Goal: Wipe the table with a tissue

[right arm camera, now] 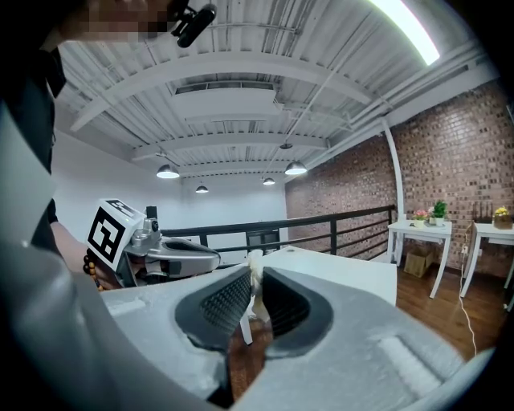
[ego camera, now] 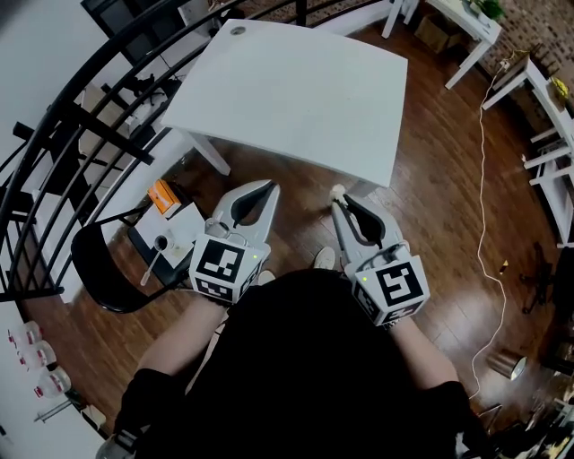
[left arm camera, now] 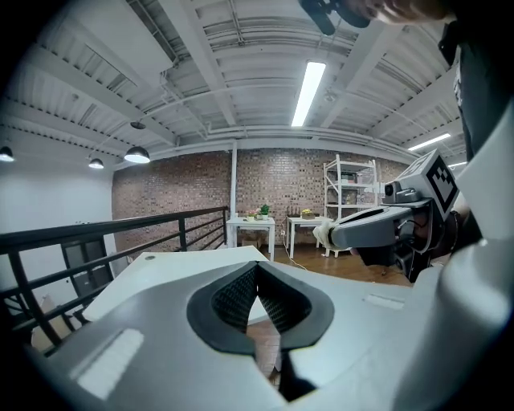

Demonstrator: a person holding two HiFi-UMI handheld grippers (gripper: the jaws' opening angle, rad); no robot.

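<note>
The white table (ego camera: pixel 296 90) stands ahead of me on the wooden floor, its top bare. My right gripper (ego camera: pixel 339 201) is held short of the table's near edge, shut on a small wad of white tissue (ego camera: pixel 337 190) that sticks out at its tips. In the right gripper view the tissue (right arm camera: pixel 254 263) sits pinched between the ribbed pads. My left gripper (ego camera: pixel 268 187) hovers beside it, to the left, with its jaws closed together and nothing between them. From the left gripper view, the right gripper (left arm camera: pixel 371 228) and its tissue (left arm camera: pixel 323 233) show at the right.
A black chair (ego camera: pixel 99 269) at my left carries an orange box (ego camera: pixel 162 194), a white box and a cup. A black curved railing (ego camera: pixel 81 116) runs behind it. A white cable (ego camera: pixel 484 179) trails over the floor at right, by more white tables (ego camera: pixel 466 20).
</note>
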